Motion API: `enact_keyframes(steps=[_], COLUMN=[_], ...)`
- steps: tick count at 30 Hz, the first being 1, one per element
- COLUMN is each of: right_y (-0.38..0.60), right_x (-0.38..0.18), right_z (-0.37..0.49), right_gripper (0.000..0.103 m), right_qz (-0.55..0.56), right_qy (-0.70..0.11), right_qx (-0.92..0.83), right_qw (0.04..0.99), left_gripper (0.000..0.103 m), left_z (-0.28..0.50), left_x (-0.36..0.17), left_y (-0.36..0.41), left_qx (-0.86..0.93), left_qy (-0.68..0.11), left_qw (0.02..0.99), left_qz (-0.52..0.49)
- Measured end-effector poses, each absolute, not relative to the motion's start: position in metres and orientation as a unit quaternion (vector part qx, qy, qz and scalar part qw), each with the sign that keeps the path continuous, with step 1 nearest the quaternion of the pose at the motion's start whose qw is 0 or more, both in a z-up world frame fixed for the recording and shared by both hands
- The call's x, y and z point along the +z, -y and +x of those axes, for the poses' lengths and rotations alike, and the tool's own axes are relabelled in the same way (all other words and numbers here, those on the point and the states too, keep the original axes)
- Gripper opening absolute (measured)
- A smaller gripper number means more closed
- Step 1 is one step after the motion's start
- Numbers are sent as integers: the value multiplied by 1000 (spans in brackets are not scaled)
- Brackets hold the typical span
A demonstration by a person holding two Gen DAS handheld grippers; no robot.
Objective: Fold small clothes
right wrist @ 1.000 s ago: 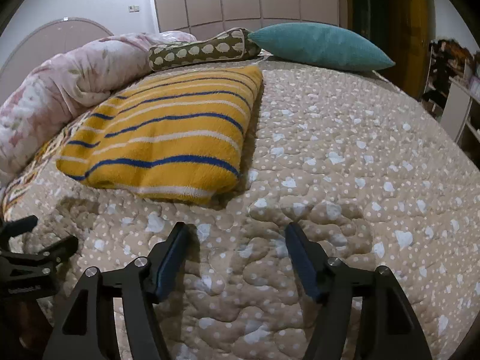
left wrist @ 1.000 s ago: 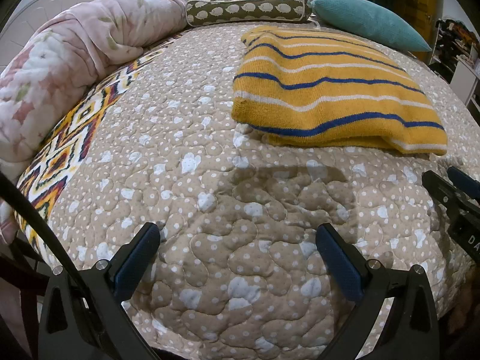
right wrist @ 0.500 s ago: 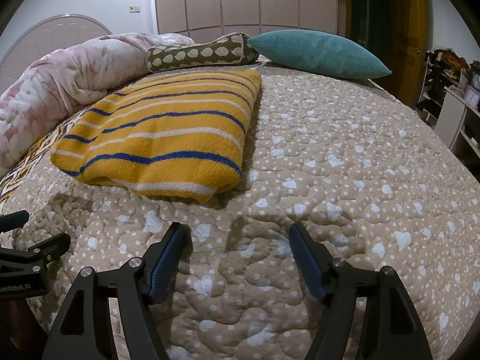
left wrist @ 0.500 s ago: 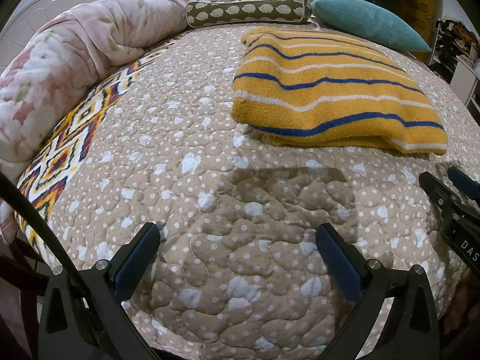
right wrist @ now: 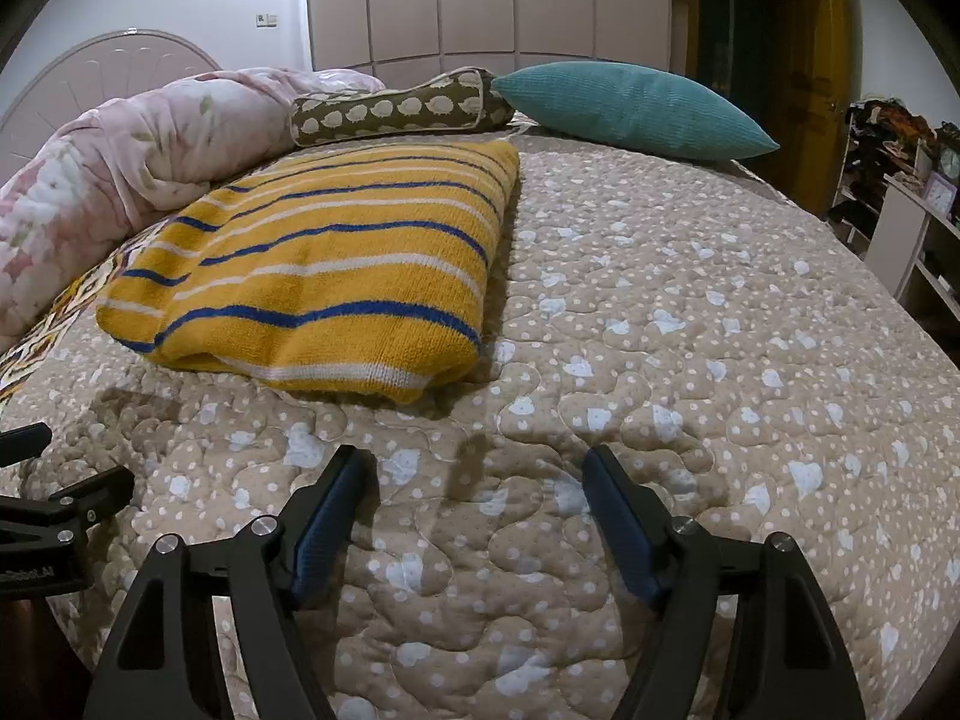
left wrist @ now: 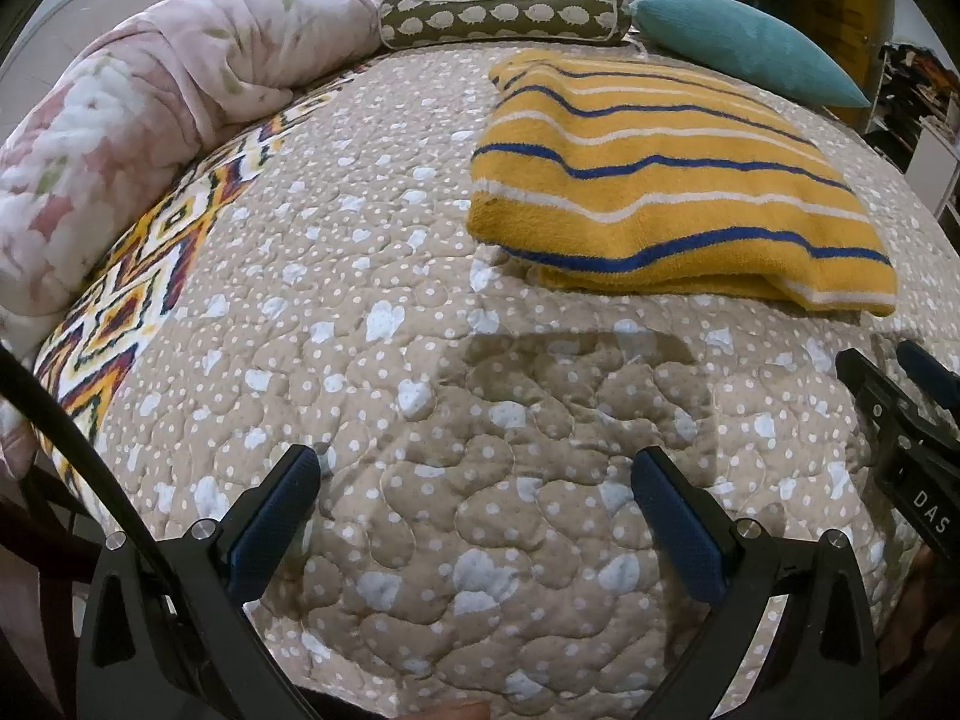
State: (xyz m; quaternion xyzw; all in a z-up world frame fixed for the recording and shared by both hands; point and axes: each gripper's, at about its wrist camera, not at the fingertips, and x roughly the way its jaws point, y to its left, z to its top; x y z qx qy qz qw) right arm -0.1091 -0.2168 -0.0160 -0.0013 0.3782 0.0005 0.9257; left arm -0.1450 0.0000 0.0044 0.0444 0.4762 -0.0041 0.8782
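A yellow knitted garment with blue and white stripes [left wrist: 672, 180] [right wrist: 336, 264] lies folded in a flat rectangle on the beige quilted bedspread [left wrist: 420, 396] [right wrist: 690, 348]. My left gripper [left wrist: 474, 468] hovers open over bare quilt, nearer the bed's front edge than the garment, with nothing between its blue pads. My right gripper [right wrist: 474, 468] is also over bare quilt, just in front of the garment's near right corner; its jaws are opening and nothing is between them. Each gripper shows at the edge of the other's view.
A rolled pink floral duvet [left wrist: 138, 120] [right wrist: 120, 162] lies along the left side. An olive bolster with a hedgehog print [left wrist: 504, 15] [right wrist: 396, 108] and a teal cushion [left wrist: 744, 48] [right wrist: 630, 108] sit at the head. Shelves [right wrist: 912, 216] stand at the right.
The right gripper's jaws have spread a little wider and its view has tilted up slightly. The left gripper and the garment have not moved.
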Motion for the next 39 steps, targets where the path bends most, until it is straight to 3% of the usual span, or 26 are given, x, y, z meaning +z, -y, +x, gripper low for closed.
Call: enact_keyframes(steps=[39], right_y=[213], right_x=[-17], right_z=[-111], right_gripper=[80], right_qz=[-7], right_qy=[-374], right_qx=[-12], right_qw=[927], left_gripper=[103], left_z=[-145], left_x=[5], left_y=[-1], left_qx=[-1], left_qy=[-479], left_qw=[877], left_qz=[42])
